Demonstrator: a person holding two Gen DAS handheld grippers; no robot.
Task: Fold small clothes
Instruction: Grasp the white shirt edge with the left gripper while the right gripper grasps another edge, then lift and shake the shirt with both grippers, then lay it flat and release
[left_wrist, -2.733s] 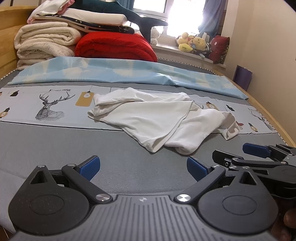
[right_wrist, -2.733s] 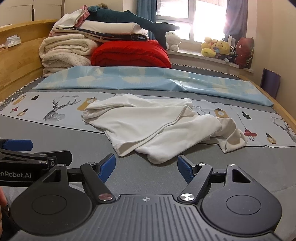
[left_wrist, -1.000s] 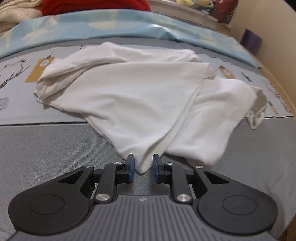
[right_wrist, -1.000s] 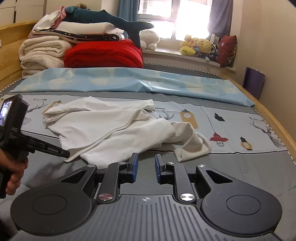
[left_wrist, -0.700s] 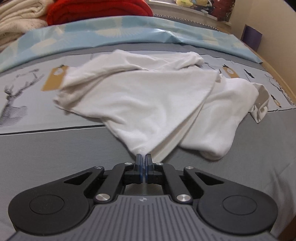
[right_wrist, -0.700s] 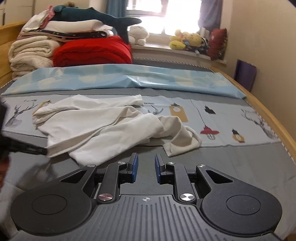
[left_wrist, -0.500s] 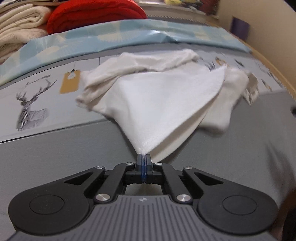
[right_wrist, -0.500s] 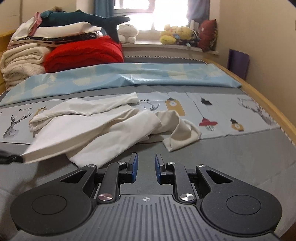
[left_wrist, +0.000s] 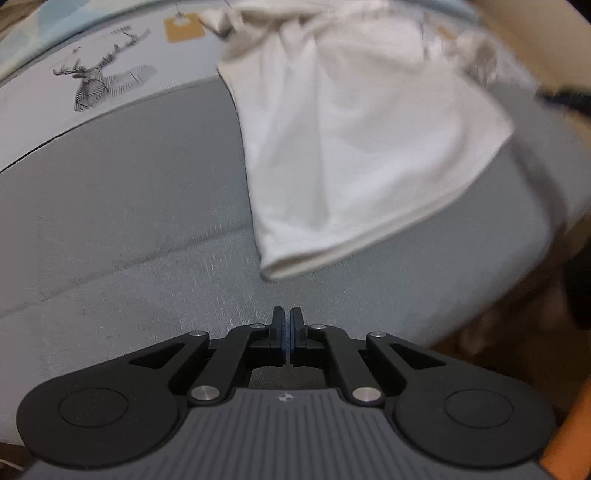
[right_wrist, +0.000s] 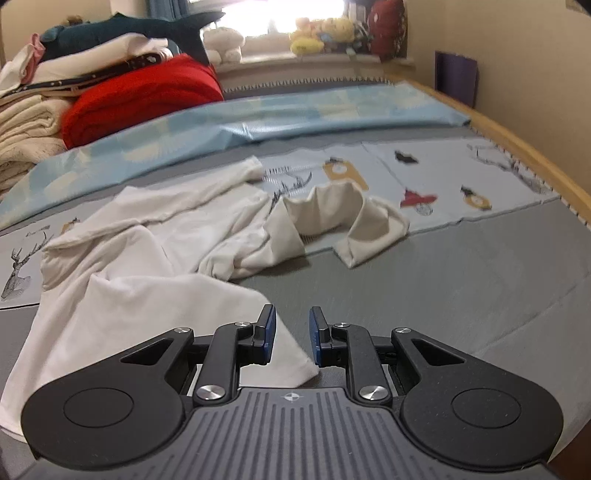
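Bed (right_wrist: 461, 295) covered by white garment (right_wrist: 147, 258); left tool (left_wrist: 287, 334) closed, empty; right tool (right_wrist: 291, 334) narrowly parted over garment corner.

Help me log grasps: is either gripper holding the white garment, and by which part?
Nothing is held. The left gripper is shut on nothing, apart from the white garment. The right gripper stands open above its hem corner, pads not pressing.
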